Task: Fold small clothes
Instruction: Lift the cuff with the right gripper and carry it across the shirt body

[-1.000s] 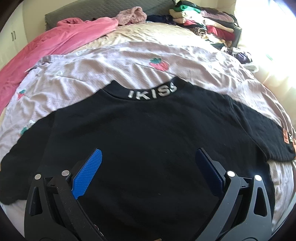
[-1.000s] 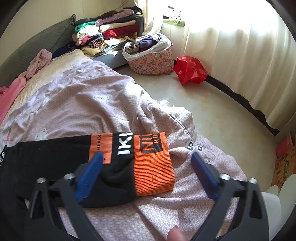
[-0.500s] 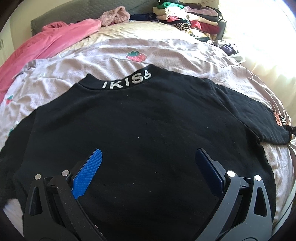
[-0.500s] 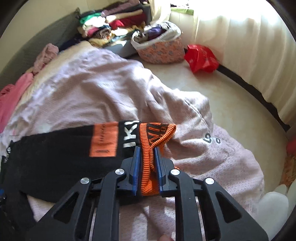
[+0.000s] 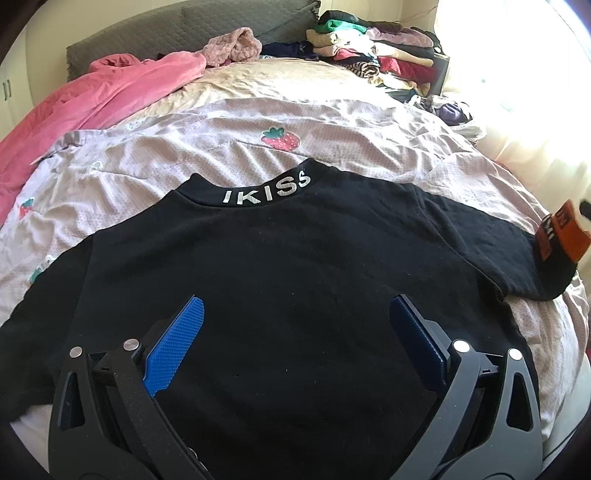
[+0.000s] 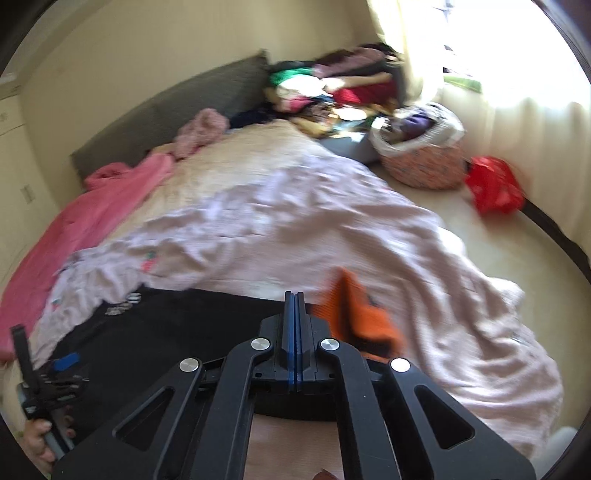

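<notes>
A black sweatshirt (image 5: 295, 277) with "IKISS" on its collar (image 5: 266, 192) lies flat on the lilac strawberry bedspread (image 5: 332, 122). My left gripper (image 5: 295, 314) hovers open over the shirt's lower back, with nothing between its blue pads. The right sleeve ends in an orange and black cuff (image 5: 561, 232), raised off the bed. My right gripper (image 6: 294, 295) is shut, its pads pressed together. The cuff (image 6: 362, 317) bunches just right of its fingers, and the exact pinch point is hidden. The right wrist view is blurred.
A pink garment (image 5: 92, 99) lies at the bed's far left below a grey headboard (image 5: 147, 29). Stacked folded clothes (image 5: 369, 51) sit at the far right corner. On the floor stand a patterned laundry basket (image 6: 421, 155) and a red bag (image 6: 493, 188).
My right gripper went from open around the cuff to shut on it, then rose and swung left with the cuff lifted. The left gripper stayed open and hardly moved.
</notes>
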